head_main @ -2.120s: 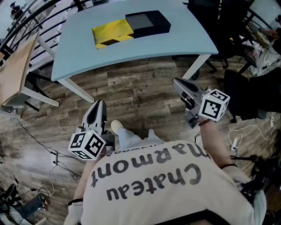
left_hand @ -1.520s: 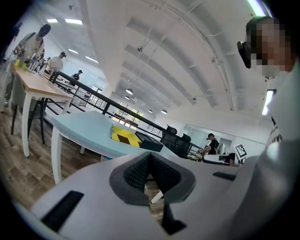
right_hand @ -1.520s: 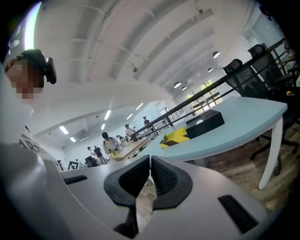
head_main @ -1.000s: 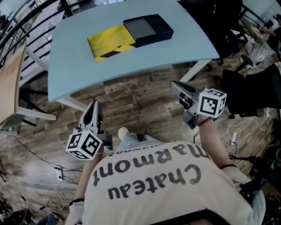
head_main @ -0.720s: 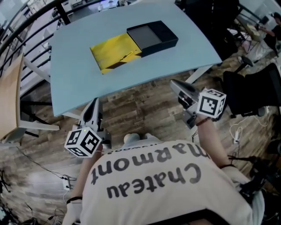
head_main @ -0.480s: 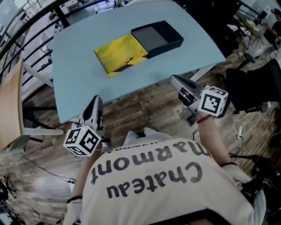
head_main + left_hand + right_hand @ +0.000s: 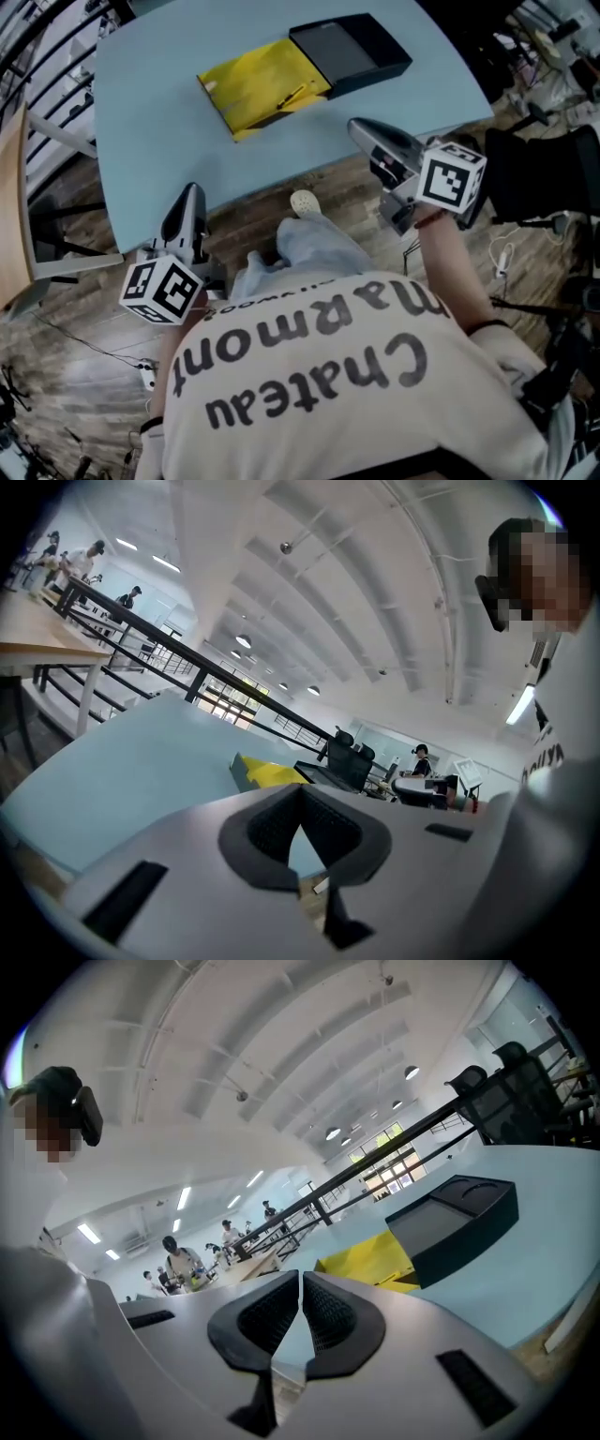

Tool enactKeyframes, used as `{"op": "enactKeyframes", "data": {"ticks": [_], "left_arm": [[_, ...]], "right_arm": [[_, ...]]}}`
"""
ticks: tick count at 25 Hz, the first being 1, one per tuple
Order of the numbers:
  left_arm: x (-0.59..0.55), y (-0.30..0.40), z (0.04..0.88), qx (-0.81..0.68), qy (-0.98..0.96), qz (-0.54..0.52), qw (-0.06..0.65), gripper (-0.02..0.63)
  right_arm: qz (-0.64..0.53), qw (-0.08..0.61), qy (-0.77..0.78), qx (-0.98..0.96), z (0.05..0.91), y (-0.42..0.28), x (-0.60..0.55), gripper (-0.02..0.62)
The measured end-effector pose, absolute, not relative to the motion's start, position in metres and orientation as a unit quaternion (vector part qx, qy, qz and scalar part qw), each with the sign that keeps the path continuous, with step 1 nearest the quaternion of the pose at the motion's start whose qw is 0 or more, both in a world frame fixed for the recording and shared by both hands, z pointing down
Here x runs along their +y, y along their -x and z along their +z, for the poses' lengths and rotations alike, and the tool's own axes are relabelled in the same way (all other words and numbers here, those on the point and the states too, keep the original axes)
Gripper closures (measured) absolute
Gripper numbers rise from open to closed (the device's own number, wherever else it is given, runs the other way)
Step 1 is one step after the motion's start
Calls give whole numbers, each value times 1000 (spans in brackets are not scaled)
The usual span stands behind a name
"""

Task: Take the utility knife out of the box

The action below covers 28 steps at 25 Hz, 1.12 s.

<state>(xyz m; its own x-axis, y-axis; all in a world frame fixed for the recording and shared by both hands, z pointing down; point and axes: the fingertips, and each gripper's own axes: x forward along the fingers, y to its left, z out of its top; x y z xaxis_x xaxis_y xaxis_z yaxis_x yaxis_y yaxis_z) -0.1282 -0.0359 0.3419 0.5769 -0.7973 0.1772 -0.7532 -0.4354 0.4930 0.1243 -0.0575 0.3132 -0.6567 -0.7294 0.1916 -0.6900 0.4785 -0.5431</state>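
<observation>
The box lies on the far part of the light blue table (image 7: 141,112): a yellow sleeve (image 7: 262,82) with black stripes, and a black tray (image 7: 349,52) slid out of its right end. I cannot make out a utility knife in it. My left gripper (image 7: 190,192) is shut and empty, just short of the table's near edge, left of the box. My right gripper (image 7: 359,127) is shut and empty too, its tips over the near edge, below the tray. The left gripper view shows the sleeve (image 7: 267,772) far ahead. The right gripper view shows the sleeve (image 7: 370,1262) and tray (image 7: 455,1218) closer.
A black office chair (image 7: 539,173) stands right of the table and a wooden desk (image 7: 9,187) left of it. The person's leg and shoe (image 7: 305,202) are by the table's near edge. Cables lie on the wood floor (image 7: 75,319). People stand far off by a railing (image 7: 187,1260).
The person has stepped up to the table. Both grippers have gone from over the floor to its near edge, the right one now over it. Both stay shut.
</observation>
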Motion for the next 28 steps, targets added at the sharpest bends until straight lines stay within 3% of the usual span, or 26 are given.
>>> {"op": "enactKeyframes", "data": {"ticks": [10, 19, 28], "left_arm": [[-79, 150, 366, -504, -808, -17, 305, 603], [-121, 152, 393, -543, -765, -11, 346, 603], [-144, 152, 399, -580, -734, 2, 353, 603]], "right_arm": [[-317, -9, 364, 876, 328, -95, -159, 554], [-332, -96, 252, 904, 346, -70, -227, 554], [-170, -344, 123, 915, 403, -55, -245, 554]]}}
